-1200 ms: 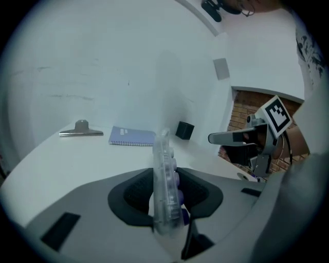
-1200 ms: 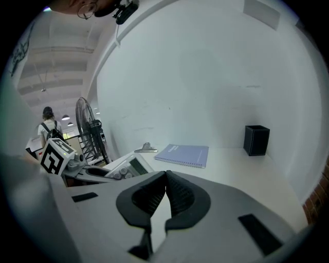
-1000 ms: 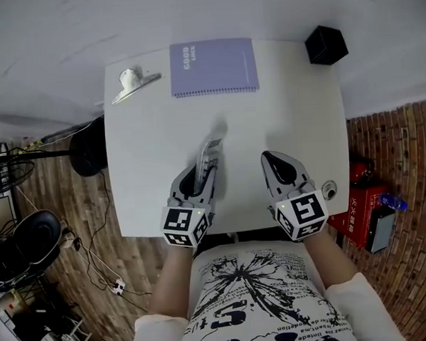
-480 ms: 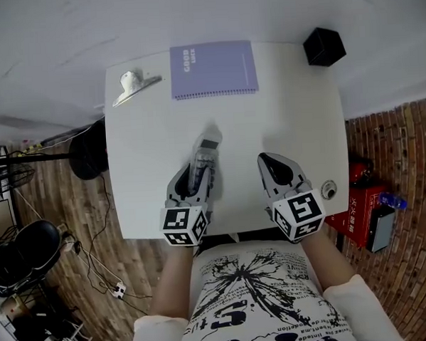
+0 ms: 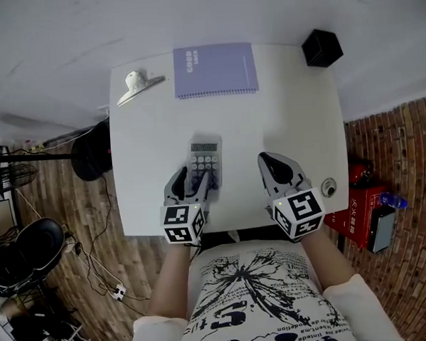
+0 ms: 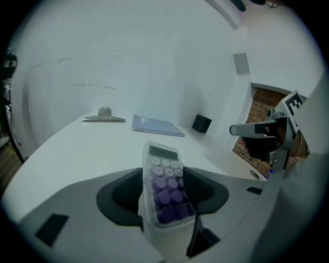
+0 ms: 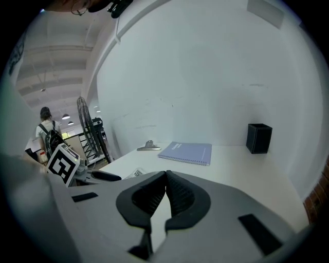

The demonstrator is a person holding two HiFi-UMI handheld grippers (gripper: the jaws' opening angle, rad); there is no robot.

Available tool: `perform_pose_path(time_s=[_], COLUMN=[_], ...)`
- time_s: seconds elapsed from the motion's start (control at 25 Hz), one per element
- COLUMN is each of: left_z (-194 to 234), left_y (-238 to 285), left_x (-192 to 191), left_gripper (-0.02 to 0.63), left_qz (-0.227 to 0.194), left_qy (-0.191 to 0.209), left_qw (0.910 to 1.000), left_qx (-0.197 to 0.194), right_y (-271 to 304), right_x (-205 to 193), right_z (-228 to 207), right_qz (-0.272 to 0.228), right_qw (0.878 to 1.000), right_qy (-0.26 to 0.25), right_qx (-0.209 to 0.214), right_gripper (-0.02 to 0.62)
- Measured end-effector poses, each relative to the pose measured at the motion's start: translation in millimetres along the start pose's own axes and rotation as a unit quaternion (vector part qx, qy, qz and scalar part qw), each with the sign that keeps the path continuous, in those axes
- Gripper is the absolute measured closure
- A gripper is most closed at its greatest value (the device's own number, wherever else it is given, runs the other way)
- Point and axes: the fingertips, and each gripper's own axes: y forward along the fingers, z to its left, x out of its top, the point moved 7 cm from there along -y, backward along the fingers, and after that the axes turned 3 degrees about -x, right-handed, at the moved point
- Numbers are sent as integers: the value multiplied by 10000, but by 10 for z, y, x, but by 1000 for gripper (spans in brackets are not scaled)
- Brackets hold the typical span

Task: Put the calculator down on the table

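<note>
The calculator (image 5: 203,158), pale with purple keys, lies flat and face up on the white table (image 5: 288,112). Its near end sits between the jaws of my left gripper (image 5: 195,180), which are opening. In the left gripper view the calculator (image 6: 163,174) rests between the two dark pads of the left gripper (image 6: 164,194), and they stand beside it rather than pressing on it. My right gripper (image 5: 268,158) hovers to the calculator's right, shut with nothing in it. In the right gripper view the pads of the right gripper (image 7: 166,177) meet.
A purple spiral notebook (image 5: 215,69) lies at the table's far edge, with a metal clip (image 5: 137,86) to its left and a black box (image 5: 322,47) at the far right corner. A round grommet (image 5: 329,189) sits by the near right edge.
The calculator was held up on its edge in the left gripper; now it lies flat on the table. The left jaws have spread and the gripper has dropped lower. The right gripper stayed still.
</note>
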Motion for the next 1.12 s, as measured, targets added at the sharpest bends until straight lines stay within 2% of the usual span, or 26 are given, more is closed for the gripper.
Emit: perform_pose_path(time_s=[0.2,0.36,0.6,0.84,0.96,1.12], left_z=[-81,-238,-524,-667,-747,-807], left_y=[-175,-385,-860,-1354,-1595,-1809], left_x=[162,393,876,1188,1288,1419], left_gripper=[359,359,359,456,494,580], left_qz=[-251,-597,-1300,-1770,-1962,-2204], left_qy=[278,553,1182,1680,1818,1961], left_qw=[9993,9965,9824,9664,9590,9511], left_qx=[-11,-182,-634,-809,-938,-920], right_y=[-123,-260,-488,-769,-905,-1049], right_x=[9,76,263,532,629,737], right_z=[84,162,284,434,536,676], right_qz=[-87,-267,-674,-1224,-1430,-1731], right_qw=[10000,9996,9972,9913,9883,9815], right_qy=[-8,-93,-337,-473,-536,-817], right_qx=[18,2,8,-131,-54,-15], right_gripper=[580,580,580,580,580,581])
